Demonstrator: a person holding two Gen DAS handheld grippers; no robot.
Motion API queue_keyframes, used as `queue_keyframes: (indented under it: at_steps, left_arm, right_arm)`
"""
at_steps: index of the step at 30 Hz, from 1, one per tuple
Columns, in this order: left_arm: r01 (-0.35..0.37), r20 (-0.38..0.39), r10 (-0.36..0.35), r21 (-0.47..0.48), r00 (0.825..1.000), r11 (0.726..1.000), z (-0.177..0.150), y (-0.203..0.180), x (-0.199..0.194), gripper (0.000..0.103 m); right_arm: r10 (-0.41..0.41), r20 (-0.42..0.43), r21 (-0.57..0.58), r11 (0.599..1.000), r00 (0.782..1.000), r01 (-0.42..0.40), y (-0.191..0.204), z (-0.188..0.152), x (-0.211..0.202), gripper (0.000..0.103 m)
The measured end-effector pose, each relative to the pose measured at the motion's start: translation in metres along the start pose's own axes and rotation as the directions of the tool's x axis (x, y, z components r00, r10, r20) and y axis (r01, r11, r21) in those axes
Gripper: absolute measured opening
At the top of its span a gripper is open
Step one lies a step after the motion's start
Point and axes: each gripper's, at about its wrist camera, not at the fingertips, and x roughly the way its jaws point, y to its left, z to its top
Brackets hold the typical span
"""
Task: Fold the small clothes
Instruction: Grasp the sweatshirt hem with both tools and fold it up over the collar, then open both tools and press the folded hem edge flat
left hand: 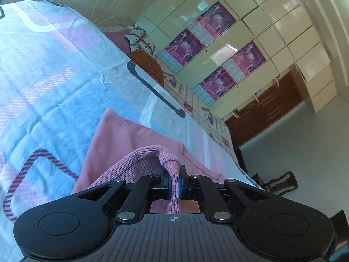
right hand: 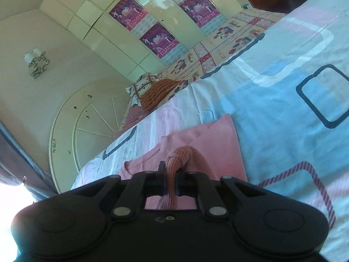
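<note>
Now | 2 claws: L claw, R claw | each pinching ribbed hem | 1 pink garment

Garment: pink knit top, small, partly folded.
Pose: flat; ribbed hem bunched, lifted.
Place: on patterned bedspread.

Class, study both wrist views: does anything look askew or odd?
Nothing damaged or spilled. The pink garment lies flat on the bed; the left gripper and right gripper each pinch its bunched ribbed edge.
</note>
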Motion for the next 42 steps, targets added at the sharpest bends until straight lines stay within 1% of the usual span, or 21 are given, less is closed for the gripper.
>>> queue_keyframes:
  at_steps: [6, 8, 10, 12, 13, 14, 17, 19, 21, 23, 25, 27, 28, 29, 31, 32, 33, 34, 36, 38, 42]
  left_arm:
    - [-0.049, -0.097, 0.051, 0.022, 0.994, 0.999, 0.023, 0.017, 0.067, 0.005]
    - [-0.025, -0.114, 0.026, 0.009, 0.993, 1.0, 0.029, 0.024, 0.086, 0.005]
    - [0.026, -0.09, -0.03, -0.041, 0.996, 0.999, 0.036, 0.035, 0.096, 0.006]
    - [0.049, -0.06, -0.054, -0.078, 0.997, 0.996, 0.042, 0.041, 0.1, 0.039]
    - [0.051, -0.023, -0.052, -0.063, 0.998, 0.997, 0.045, 0.043, 0.098, 0.072]
    - [0.033, 0.022, -0.032, -0.023, 0.999, 0.999, 0.047, 0.042, 0.095, 0.081]
    - [-0.004, 0.01, 0.003, 0.113, 1.0, 0.994, 0.055, 0.034, 0.1, 0.081]
    - [-0.026, -0.018, 0.031, 0.26, 0.999, 0.965, 0.058, 0.021, 0.108, 0.08]
    - [-0.043, -0.05, 0.07, 0.421, 0.996, 0.906, 0.056, 0.004, 0.118, 0.08]
    - [-0.058, -0.082, 0.126, 0.568, 0.989, 0.821, 0.053, -0.012, 0.137, 0.08]
    - [-0.08, -0.109, 0.198, 0.654, 0.974, 0.752, 0.047, -0.024, 0.157, 0.08]
    - [-0.102, -0.113, 0.253, 0.706, 0.961, 0.701, 0.041, -0.03, 0.172, 0.079]
    - [-0.088, -0.119, 0.246, 0.718, 0.962, 0.69, 0.037, -0.03, 0.175, 0.063]
    - [-0.076, -0.125, 0.237, 0.723, 0.963, 0.687, 0.034, -0.032, 0.176, 0.037]
    - [-0.072, -0.109, 0.218, 0.724, 0.97, 0.686, 0.032, -0.038, 0.174, 0.008]
    - [-0.09, -0.065, 0.2, 0.732, 0.978, 0.676, 0.027, -0.042, 0.165, 0.008]
    - [-0.1, -0.015, 0.161, 0.723, 0.987, 0.683, 0.023, -0.044, 0.153, 0.008]
    - [-0.111, 0.044, 0.112, 0.697, 0.993, 0.709, 0.025, -0.042, 0.141, 0.007]
    - [-0.157, 0.121, 0.105, 0.602, 0.987, 0.783, 0.032, -0.032, 0.127, 0.008]
    - [-0.161, 0.091, 0.133, 0.524, 0.987, 0.836, 0.039, -0.017, 0.135, 0.008]
    - [-0.196, 0.043, 0.205, 0.532, 0.978, 0.824, 0.033, -0.007, 0.157, 0.008]
  right_arm:
    - [-0.066, -0.087, 0.043, 0.997, 0.994, 0.07, -0.016, 0.018, 0.068, 0.007]
    - [-0.036, -0.118, 0.096, 0.994, 0.992, 0.048, -0.025, 0.023, 0.087, 0.009]
    - [0.012, -0.073, 0.156, 0.988, 0.997, 0.0, -0.036, 0.028, 0.093, 0.021]
    - [0.011, -0.022, 0.203, 0.979, 1.0, -0.006, -0.044, 0.034, 0.095, 0.06]
    - [-0.016, 0.004, 0.189, 0.982, 1.0, 0.015, -0.043, 0.035, 0.093, 0.063]
    - [-0.042, 0.035, 0.142, 0.989, 0.999, 0.036, -0.039, 0.039, 0.09, 0.063]
    - [-0.085, 0.023, 0.004, 0.996, 0.996, 0.085, -0.032, 0.042, 0.09, 0.052]
    - [-0.137, 0.006, -0.144, 0.98, 0.991, 0.137, -0.02, 0.038, 0.095, 0.052]
    - [-0.176, -0.022, -0.261, 0.951, 0.984, 0.164, -0.01, 0.033, 0.104, 0.051]
    - [-0.221, -0.027, -0.368, 0.909, 0.975, 0.196, 0.002, 0.026, 0.114, 0.051]
    - [-0.266, -0.042, -0.448, 0.867, 0.963, 0.219, 0.012, 0.021, 0.127, 0.05]
    - [-0.333, -0.071, -0.516, 0.819, 0.94, 0.251, 0.018, 0.015, 0.143, 0.043]
    - [-0.355, -0.077, -0.549, 0.795, 0.932, 0.258, 0.022, 0.012, 0.148, 0.042]
    - [-0.361, -0.067, -0.577, 0.774, 0.93, 0.259, 0.025, 0.008, 0.151, 0.037]
    - [-0.368, -0.058, -0.608, 0.75, 0.928, 0.26, 0.03, 0.004, 0.154, 0.013]
    - [-0.366, -0.047, -0.616, 0.743, 0.929, 0.262, 0.032, 0.003, 0.153, 0.01]
    - [-0.358, -0.021, -0.623, 0.735, 0.933, 0.268, 0.035, 0.002, 0.15, 0.009]
    - [-0.338, 0.018, -0.617, 0.737, 0.941, 0.277, 0.036, 0.003, 0.144, 0.009]
    - [-0.284, 0.097, -0.558, 0.778, 0.954, 0.288, 0.033, 0.01, 0.129, 0.009]
    - [-0.285, 0.129, -0.503, 0.807, 0.95, 0.31, 0.025, 0.015, 0.126, 0.009]
    - [-0.363, 0.069, -0.492, 0.798, 0.929, 0.348, 0.014, 0.012, 0.15, 0.009]
